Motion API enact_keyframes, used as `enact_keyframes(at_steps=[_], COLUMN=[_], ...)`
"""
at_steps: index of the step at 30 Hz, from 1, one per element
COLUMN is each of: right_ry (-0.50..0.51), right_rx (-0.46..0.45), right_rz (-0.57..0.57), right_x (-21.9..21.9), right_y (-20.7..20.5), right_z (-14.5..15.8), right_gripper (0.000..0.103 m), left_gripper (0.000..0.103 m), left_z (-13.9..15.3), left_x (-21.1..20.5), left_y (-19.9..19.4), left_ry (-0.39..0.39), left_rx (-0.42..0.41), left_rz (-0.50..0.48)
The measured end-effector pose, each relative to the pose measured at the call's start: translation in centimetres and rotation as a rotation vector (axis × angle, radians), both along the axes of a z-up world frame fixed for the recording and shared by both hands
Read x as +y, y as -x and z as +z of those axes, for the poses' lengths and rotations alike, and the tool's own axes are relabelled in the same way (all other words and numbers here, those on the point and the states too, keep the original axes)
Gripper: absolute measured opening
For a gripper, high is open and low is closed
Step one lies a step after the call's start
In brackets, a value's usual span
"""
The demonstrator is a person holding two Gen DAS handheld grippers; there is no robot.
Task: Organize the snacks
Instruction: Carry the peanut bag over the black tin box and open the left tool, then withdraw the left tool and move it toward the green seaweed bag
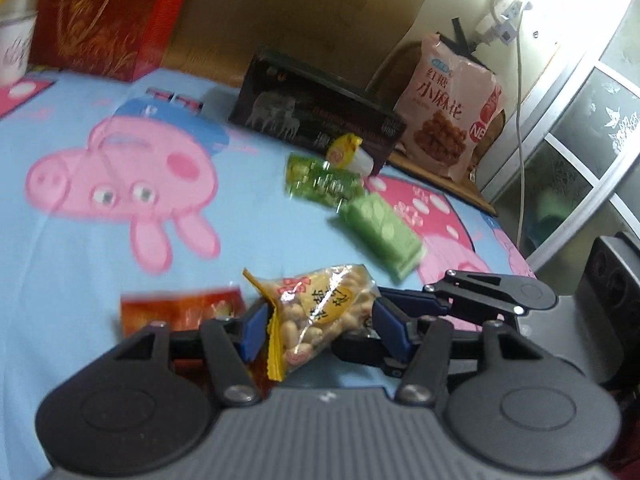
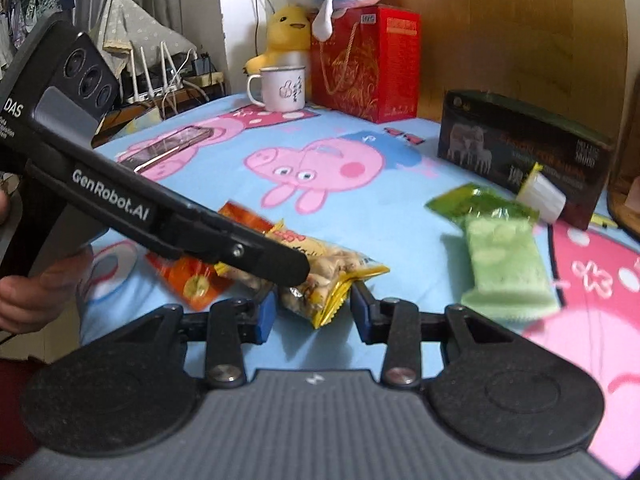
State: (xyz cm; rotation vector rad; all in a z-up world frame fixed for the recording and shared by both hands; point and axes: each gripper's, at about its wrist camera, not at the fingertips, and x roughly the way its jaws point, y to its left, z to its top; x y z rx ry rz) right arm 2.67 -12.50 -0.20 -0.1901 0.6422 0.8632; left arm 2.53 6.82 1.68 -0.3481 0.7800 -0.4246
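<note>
Both grippers at one peanut bag; the rest of the snacks are unsorted.

Left wrist view: the left gripper [image 1: 316, 322] has the peanut bag [image 1: 316, 312] between its blue pads, which seem to pinch its sides, though blur leaves the contact unsure. An orange packet [image 1: 180, 308] lies just beside it on the cartoon bedsheet [image 1: 80, 264]; a dark green packet [image 1: 324, 184], a pale green packet [image 1: 380, 232] and a small jelly cup [image 1: 348, 154] lie loose in front of the dark box [image 1: 316, 116]. By my reading, sorting has barely begun.

Right wrist view: the right gripper [image 2: 314, 312] has its fingers spread, the yellow corner of the peanut bag [image 2: 332, 276] lying between them without touching either pad. The left gripper [image 2: 280, 268] reaches over the bag from the left, so its fingers are hidden here.
</note>
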Motion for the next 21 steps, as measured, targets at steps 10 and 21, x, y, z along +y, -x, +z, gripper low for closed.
enact_keyframes(at_steps=[10,21], right_ry=[-0.048,-0.099], right_rx=[-0.195,-0.116], right_rz=[-0.190,-0.361], right_x=[-2.2,-4.8], right_y=[-8.3,-20.2], right_z=[5.7,4.4], right_gripper=[0.042,0.044], left_gripper=[0.056,0.056], left_z=[7.1,7.1], left_x=[-2.9,-6.9], left_y=[-11.1,-24.0], left_ry=[-0.014,-0.033], left_rx=[-0.157,-0.126], left_rz=[-0.053,-0.013])
